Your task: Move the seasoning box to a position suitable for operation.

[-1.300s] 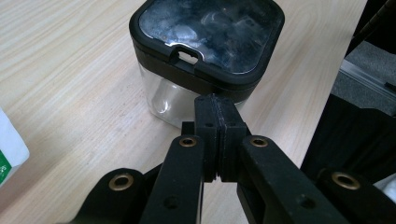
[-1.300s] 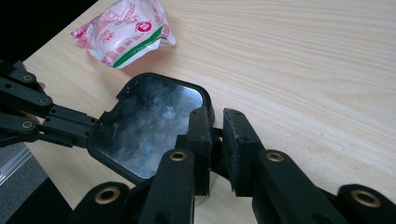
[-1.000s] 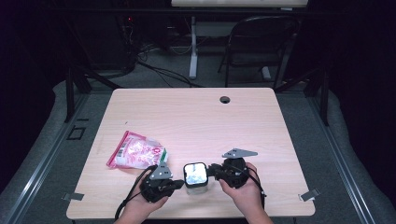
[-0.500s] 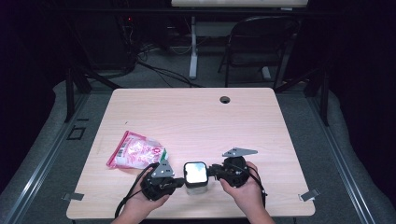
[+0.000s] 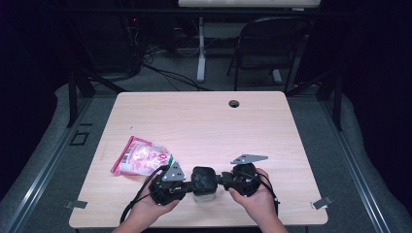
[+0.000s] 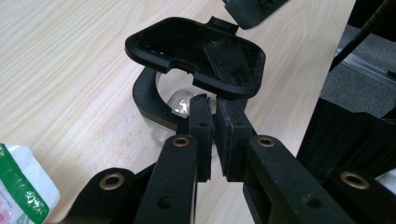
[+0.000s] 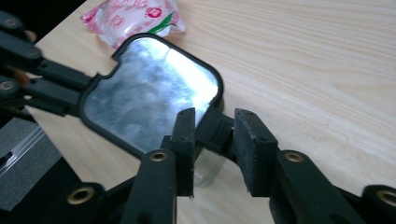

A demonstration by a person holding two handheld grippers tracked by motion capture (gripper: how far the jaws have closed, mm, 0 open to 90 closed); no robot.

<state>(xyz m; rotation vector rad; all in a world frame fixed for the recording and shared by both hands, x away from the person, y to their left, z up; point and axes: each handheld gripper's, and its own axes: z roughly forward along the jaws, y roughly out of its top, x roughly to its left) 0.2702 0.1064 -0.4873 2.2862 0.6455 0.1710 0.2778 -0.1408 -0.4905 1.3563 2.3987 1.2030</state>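
Observation:
A small clear container (image 6: 159,105) with a black rim stands near the table's front edge. Its hinged lid (image 6: 196,56) is black underneath, has a shiny top (image 7: 149,88) and is tilted up above the opening. My left gripper (image 6: 215,105) pinches the container's near rim. Its jaws have just been opening slightly, and only a thin gap shows between them. My right gripper (image 7: 217,119) has the lid's tab between its jaws. They have just been opening, and the right pad stands off the tab. In the high view both grippers (image 5: 188,182) (image 5: 221,179) flank the lid (image 5: 204,178).
A pink and white snack bag (image 5: 141,156) lies just left of the left hand. A cable hole (image 5: 234,103) sits near the far edge of the wooden table (image 5: 194,121). A chair (image 5: 269,43) stands beyond the table.
In the high view the lid's top looked bright before and looks dark now, so the lid has tilted. Both hands have kept their places.

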